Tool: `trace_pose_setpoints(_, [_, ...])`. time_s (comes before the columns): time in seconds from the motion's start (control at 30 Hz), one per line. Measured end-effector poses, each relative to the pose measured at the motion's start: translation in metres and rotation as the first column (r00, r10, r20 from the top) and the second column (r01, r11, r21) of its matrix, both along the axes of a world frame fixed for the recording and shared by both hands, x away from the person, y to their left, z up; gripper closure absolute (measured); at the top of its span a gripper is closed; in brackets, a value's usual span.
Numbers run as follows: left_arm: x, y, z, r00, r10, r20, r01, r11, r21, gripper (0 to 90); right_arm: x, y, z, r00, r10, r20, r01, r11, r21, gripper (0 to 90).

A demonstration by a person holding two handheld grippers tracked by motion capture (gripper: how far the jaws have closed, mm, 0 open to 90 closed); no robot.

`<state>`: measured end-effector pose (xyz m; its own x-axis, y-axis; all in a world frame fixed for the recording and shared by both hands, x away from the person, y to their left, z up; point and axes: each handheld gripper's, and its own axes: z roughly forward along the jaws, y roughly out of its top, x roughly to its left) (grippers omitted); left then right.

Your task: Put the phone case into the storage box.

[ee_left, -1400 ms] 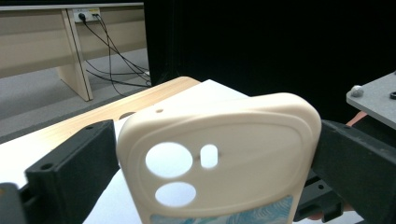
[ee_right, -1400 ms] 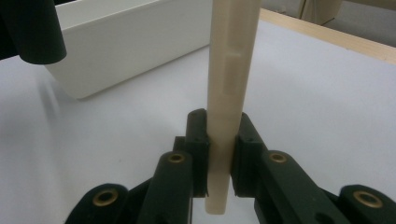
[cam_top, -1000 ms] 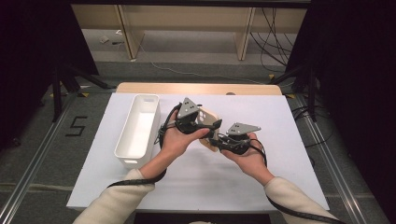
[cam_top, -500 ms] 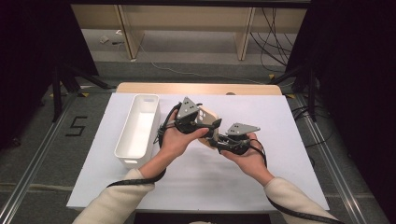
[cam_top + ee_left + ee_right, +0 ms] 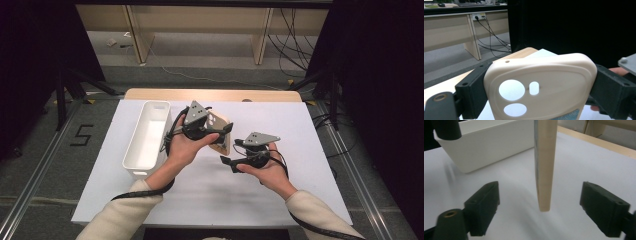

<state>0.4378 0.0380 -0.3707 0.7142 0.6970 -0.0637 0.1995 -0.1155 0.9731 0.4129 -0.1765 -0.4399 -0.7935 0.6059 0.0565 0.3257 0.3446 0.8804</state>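
clamping the cream case (image 5: 541,85), left hand-held gripper (image 5: 226,131); right hand-held gripper (image 5: 549,207) wide open.

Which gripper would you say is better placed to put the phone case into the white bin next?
Left, probably. The left gripper is already clamped on the phone case and sits nearer the white bin; the right gripper is open and farther off.

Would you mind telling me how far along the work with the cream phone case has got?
Done: the left gripper is shut on the phone case and holds it clear of the white table sheet. In hand: the right gripper is open, its jaws either side of the case's lower edge, not touching. Left, probably: a handover or placing it in the white bin, which looks empty.
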Motion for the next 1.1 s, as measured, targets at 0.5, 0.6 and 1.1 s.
trace_pose_setpoints(0.5, [-0.001, 0.016, 0.010, 0.9988, 0.046, 0.014, -0.046, 0.9989, 0.009, 10.6, -0.012, -0.021, 0.001, 0.9993, -0.011, 0.036, 0.010, 1.000, 0.020, 10.7])
trace_pose_setpoints(0.6, [-0.001, 0.020, 0.012, 0.9984, 0.055, 0.016, -0.055, 0.9985, 0.008, 10.7, -0.014, -0.026, 0.002, 0.9989, -0.008, 0.047, 0.007, 1.000, 0.024, 10.7])
trace_pose_setpoints(1.1, [0.002, 0.036, 0.024, 0.9946, 0.099, 0.030, -0.099, 0.9951, 0.001, 10.7, -0.024, -0.044, 0.003, 0.9982, -0.016, 0.058, 0.014, 1.000, 0.021, 10.7])
